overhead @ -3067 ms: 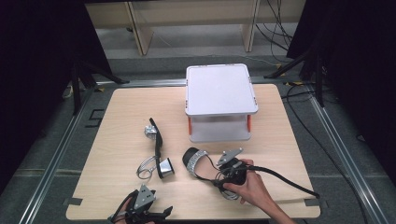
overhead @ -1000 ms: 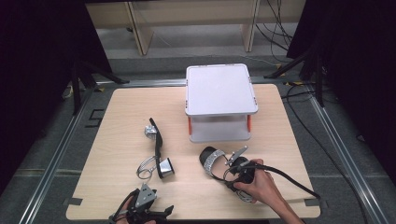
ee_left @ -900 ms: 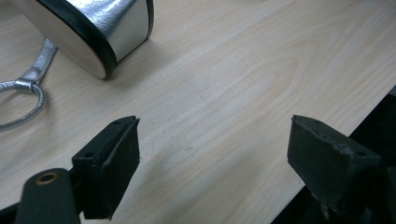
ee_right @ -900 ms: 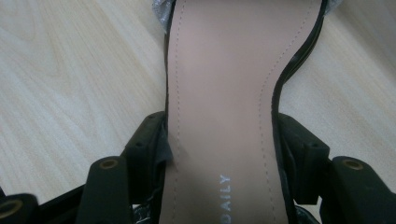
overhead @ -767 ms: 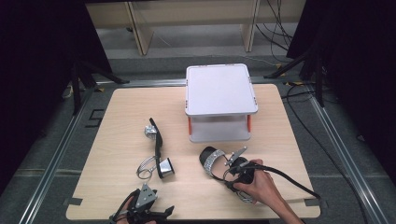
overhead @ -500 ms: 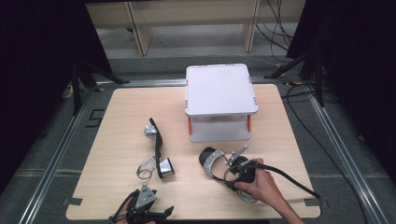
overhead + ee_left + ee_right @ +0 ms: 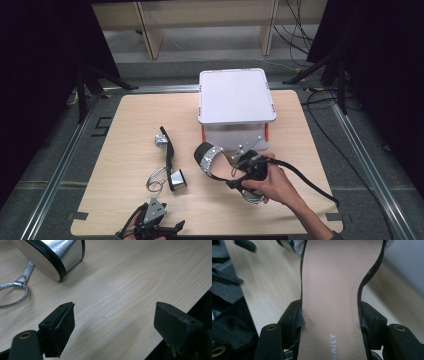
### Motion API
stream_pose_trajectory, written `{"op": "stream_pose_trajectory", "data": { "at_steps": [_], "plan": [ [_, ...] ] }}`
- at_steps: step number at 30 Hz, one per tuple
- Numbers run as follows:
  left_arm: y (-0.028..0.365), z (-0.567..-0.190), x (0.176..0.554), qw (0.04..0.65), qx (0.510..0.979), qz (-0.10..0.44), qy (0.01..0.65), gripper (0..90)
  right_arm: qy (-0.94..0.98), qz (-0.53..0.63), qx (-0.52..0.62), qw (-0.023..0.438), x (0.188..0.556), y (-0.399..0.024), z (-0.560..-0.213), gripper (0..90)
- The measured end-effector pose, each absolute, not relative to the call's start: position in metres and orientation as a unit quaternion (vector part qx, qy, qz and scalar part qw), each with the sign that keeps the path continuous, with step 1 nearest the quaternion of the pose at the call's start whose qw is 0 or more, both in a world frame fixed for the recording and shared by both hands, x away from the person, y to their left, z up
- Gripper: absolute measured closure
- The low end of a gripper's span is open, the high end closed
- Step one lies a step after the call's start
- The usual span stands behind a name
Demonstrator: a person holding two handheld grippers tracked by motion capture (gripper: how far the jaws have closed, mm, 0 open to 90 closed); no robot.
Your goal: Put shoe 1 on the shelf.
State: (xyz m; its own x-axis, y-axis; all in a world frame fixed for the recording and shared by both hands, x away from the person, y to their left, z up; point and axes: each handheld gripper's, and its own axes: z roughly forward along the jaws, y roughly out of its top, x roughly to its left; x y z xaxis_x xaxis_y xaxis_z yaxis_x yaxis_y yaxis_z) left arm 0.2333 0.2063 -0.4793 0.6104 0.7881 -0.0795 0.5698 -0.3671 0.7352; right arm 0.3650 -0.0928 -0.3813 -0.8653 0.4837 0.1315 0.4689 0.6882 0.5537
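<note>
In the high view, the right gripper [image 7: 239, 175] was clamped on a black sandal with a beige insole and a silver strap [image 7: 212, 162], and it held this shoe just above the light wooden table [image 7: 125, 120], directly in front of the white plastic box with orange clips [image 7: 236, 97]. The second sandal, black with a silver block heel and a thin silver ankle strap [image 7: 167, 162], lay on its side to the left, well apart from the box. The left gripper [image 7: 152, 227] rested at the near edge of the table. In the left gripper view, its jaws stood wide apart with nothing between them, and the silver heel [image 7: 53, 256] of the lying sandal was just ahead. In the right gripper view, the black pads [image 7: 293, 322] pressed on both edges of the beige insole [image 7: 329, 290] at its narrow waist. I judge that the work was only at the beginning: one shoe was picked up but not yet placed anywhere, the other was untouched, and the lid of the box was closed.
</note>
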Motion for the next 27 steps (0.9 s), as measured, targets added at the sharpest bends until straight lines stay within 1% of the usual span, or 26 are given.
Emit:
{"op": "stream_pose_trajectory", "data": {
  "at_steps": [3,5,6,7,9,10,11,12,13,14,15,16,17,18,19,20,21,23,24,25,27],
  "plan": [
    [0.21,-0.477,0.234,0.353,0.833,0.152,0.399,16.4,0.917,0.307,0.255,0.008,0.369,-0.079,-0.36,42.4],
    [0.21,-0.478,0.235,0.356,0.83,0.156,0.4,16.5,0.914,0.317,0.253,0.014,0.375,-0.071,-0.345,42.4],
    [0.209,-0.478,0.234,0.359,0.827,0.151,0.406,16.5,0.912,0.325,0.249,0.023,0.384,-0.064,-0.331,42.4],
    [0.211,-0.476,0.234,0.349,0.837,0.15,0.395,16.5,0.912,0.325,0.249,0.023,0.384,-0.064,-0.331,42.4],
    [0.211,-0.477,0.234,0.353,0.833,0.15,0.399,16.5,0.908,0.332,0.254,0.021,0.394,-0.059,-0.317,42.4],
    [0.21,-0.478,0.235,0.358,0.828,0.158,0.402,16.5,0.902,0.336,0.27,0.016,0.405,-0.055,-0.305,42.4],
    [0.21,-0.478,0.235,0.358,0.828,0.158,0.402,16.5,0.902,0.336,0.27,0.016,0.405,-0.055,-0.305,42.4],
    [0.208,-0.479,0.234,0.369,0.821,0.15,0.41,16.5,0.897,0.342,0.278,0.021,0.42,-0.052,-0.294,42.3],
    [0.208,-0.479,0.234,0.366,0.821,0.148,0.411,16.5,0.897,0.342,0.278,0.021,0.42,-0.052,-0.294,42.3],
    [0.209,-0.478,0.234,0.357,0.83,0.154,0.401,16.5,0.891,0.342,0.299,0.016,0.432,-0.05,-0.285,42.4],
    [0.209,-0.478,0.234,0.357,0.83,0.154,0.401,16.5,0.891,0.342,0.299,0.016,0.432,-0.05,-0.285,42.4],
    [0.208,-0.478,0.234,0.362,0.824,0.154,0.407,16.5,0.888,0.342,0.307,0.03,0.449,-0.048,-0.276,42.4],
    [0.208,-0.478,0.234,0.362,0.824,0.154,0.407,16.5,0.888,0.342,0.307,0.03,0.449,-0.048,-0.276,42.4],
    [0.208,-0.478,0.235,0.363,0.825,0.154,0.404,16.5,0.881,0.338,0.328,0.037,0.464,-0.047,-0.269,42.3],
    [0.208,-0.479,0.235,0.363,0.824,0.154,0.406,16.5,0.881,0.338,0.328,0.037,0.464,-0.047,-0.269,42.3],
    [0.209,-0.478,0.234,0.36,0.827,0.152,0.405,16.5,0.872,0.329,0.36,0.035,0.479,-0.046,-0.263,42.3],
    [0.209,-0.478,0.234,0.36,0.827,0.152,0.405,16.5,0.872,0.329,0.36,0.035,0.479,-0.046,-0.263,42.3],
    [0.208,-0.479,0.234,0.366,0.822,0.15,0.41,16.5,0.865,0.322,0.381,0.045,0.494,-0.045,-0.26,42.3],
    [0.208,-0.479,0.234,0.366,0.823,0.151,0.407,16.5,0.858,0.315,0.402,0.054,0.509,-0.045,-0.259,42.3],
    [0.209,-0.478,0.234,0.365,0.825,0.152,0.404,16.5,0.858,0.315,0.402,0.054,0.509,-0.045,-0.259,42.3],
    [0.209,-0.478,0.234,0.361,0.828,0.15,0.401,16.5,0.845,0.3,0.44,0.054,0.528,-0.046,-0.258,42.3]
  ]
}}
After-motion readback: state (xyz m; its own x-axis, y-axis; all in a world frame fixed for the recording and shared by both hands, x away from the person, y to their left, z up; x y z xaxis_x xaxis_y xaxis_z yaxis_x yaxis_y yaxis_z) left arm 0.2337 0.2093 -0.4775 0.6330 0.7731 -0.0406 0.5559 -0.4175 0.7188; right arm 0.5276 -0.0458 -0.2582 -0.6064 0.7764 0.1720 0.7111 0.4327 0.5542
